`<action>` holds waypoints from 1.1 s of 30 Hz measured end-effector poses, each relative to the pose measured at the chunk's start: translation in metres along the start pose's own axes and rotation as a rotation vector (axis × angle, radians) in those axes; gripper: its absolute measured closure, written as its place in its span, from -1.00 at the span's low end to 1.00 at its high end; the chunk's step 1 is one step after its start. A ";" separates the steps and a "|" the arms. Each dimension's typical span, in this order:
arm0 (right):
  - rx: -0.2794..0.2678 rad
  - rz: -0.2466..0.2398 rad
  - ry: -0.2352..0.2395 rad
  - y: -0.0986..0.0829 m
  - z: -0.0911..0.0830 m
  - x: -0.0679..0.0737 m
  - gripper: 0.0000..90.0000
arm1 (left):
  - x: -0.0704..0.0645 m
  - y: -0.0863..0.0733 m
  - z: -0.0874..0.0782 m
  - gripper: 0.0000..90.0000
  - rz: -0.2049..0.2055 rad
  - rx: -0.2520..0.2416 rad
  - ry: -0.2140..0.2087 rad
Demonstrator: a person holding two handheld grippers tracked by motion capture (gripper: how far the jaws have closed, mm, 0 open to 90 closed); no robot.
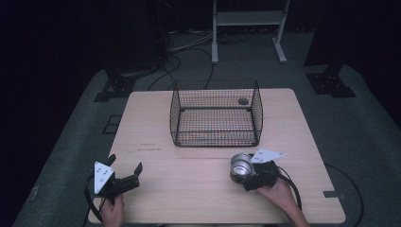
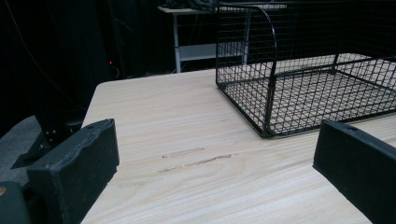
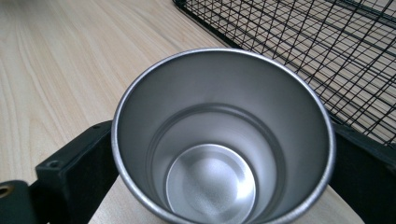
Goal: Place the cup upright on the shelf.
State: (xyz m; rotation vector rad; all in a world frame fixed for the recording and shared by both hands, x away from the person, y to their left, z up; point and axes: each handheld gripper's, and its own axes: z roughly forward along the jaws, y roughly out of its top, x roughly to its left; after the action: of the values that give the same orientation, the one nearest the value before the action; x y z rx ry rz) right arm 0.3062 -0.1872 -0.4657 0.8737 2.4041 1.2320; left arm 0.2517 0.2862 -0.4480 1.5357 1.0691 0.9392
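your right gripper is clamped on a steel cup, one jaw at each side of its wall, as the right gripper view shows. the cup stands upright on the wooden table, mouth up, near the wire basket at its 5 o'clock. your left gripper, at the table's 8 o'clock, has its jaws wide apart, holding nothing.
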 end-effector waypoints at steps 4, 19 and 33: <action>0.004 -0.003 0.004 0.000 0.002 -0.001 -0.87 | 0.001 0.000 -0.001 -1.00 -0.003 -0.003 0.004; 0.008 -0.013 0.023 0.000 0.000 -0.002 -0.61 | 0.002 0.000 -0.002 -1.00 -0.004 -0.004 0.010; 0.008 -0.021 0.027 0.007 -0.006 -0.003 -0.61 | 0.002 -0.001 -0.002 -1.00 -0.005 -0.002 0.011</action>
State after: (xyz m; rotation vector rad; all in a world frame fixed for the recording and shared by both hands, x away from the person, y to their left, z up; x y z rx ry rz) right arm 0.3083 -0.1901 -0.4563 0.8373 2.4345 1.2346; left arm 0.2500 0.2889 -0.4481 1.5273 1.0795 0.9454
